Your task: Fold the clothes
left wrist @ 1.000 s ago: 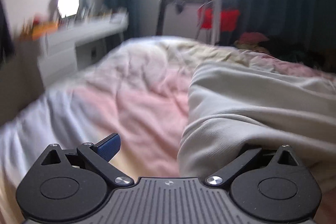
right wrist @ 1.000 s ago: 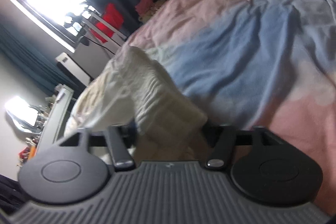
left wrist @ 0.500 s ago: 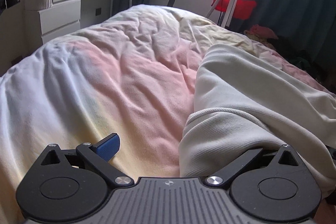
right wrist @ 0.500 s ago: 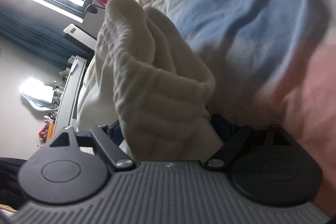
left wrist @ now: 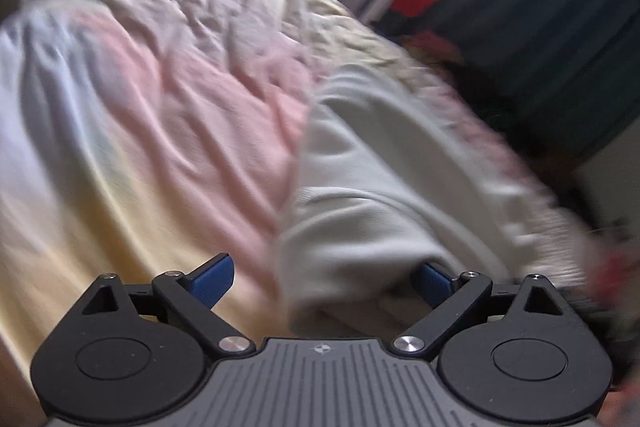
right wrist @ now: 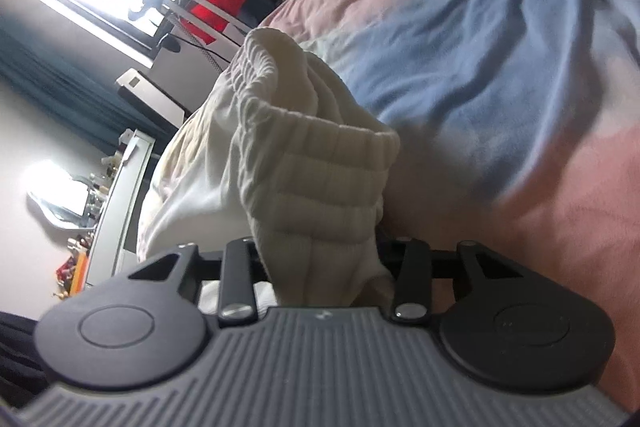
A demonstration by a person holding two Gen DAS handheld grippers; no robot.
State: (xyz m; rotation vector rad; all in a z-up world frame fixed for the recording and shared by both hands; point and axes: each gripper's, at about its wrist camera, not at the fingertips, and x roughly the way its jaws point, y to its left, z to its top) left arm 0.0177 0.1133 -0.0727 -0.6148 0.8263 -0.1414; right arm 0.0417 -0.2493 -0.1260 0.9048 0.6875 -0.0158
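One cream ribbed-knit garment [left wrist: 360, 187] on one rumpled pastel pink, blue and yellow bedspread [left wrist: 140, 115], along bed's right side in left wrist view. Two grippers. Left gripper [left wrist: 326, 277]: blue pads spread wide, garment edge lying between, left pad clear of cloth, nothing pinched. Right gripper [right wrist: 320, 267]: jaws closing with ribbed cuff [right wrist: 320, 167] bunched between, pads hidden by cloth. One red chair [right wrist: 218, 5] by window. No legible writing.

My left gripper [left wrist: 324, 277]: grey ribbed body, small round emblem at centre, two black round housings, black link arms with silver screws, blue finger pads [left wrist: 212, 279]. My right gripper [right wrist: 326, 259]: same grey ribbed body, black housings, silver screws; pads hidden.
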